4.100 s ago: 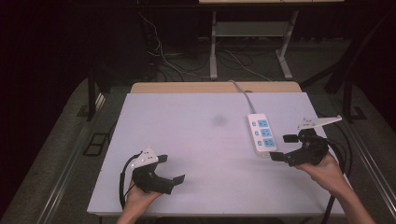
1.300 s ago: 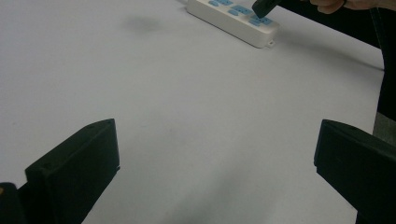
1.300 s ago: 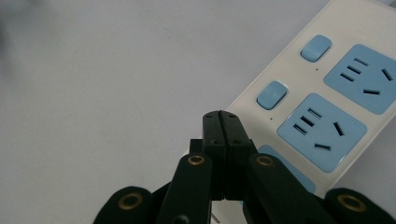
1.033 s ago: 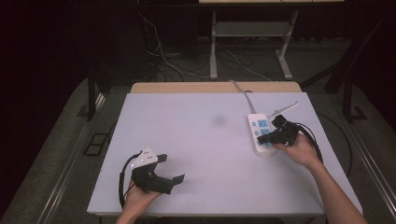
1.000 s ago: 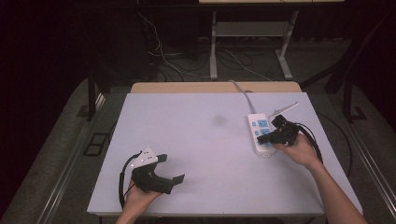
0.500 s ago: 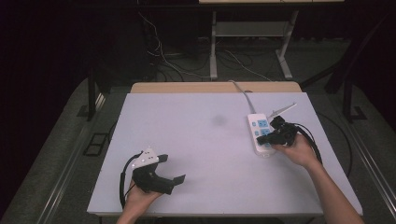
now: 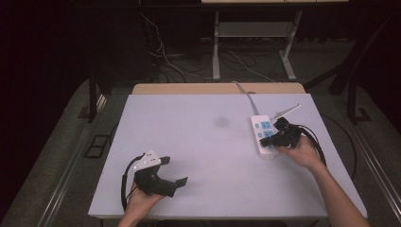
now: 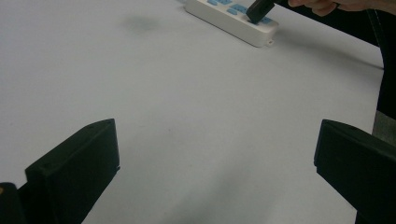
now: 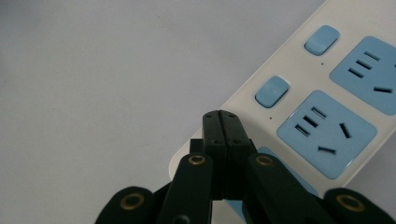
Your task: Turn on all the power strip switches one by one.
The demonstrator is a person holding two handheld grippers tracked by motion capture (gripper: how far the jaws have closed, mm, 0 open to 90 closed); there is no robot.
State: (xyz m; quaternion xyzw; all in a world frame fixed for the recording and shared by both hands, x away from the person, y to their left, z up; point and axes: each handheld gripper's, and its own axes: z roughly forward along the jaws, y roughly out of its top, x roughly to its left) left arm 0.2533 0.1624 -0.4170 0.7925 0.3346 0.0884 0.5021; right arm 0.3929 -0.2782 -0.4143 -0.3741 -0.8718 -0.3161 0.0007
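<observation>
- The right gripper [image 9: 222, 116] has its two black jaws pressed flat together with nothing between them, tips down on the near end of the white power strip [image 9: 299, 93].
- In the right gripper view the closed tips sit over the strip's edge, just beside a small blue switch [image 9: 272, 91] and next to a blue socket [image 9: 327, 128]; a second switch [image 9: 321, 39] and socket [image 9: 369, 74] lie farther along.
- In the high view the right gripper [image 7: 279, 137] leans on the strip [image 7: 261, 130] near the table's right side, with the person's right hand [image 7: 302, 151] behind it.
- The strip's white cord [image 7: 243, 92] runs off towards the far edge of the grey table [image 7: 203, 142].
- The left gripper [image 7: 177, 172] rests near the front left of the table with its jaws spread wide and empty, well apart from the strip.
- From the left gripper view, the strip [image 8: 224, 16] lies far across the bare tabletop, with the right gripper's tip [image 8: 259, 8] on it.
</observation>
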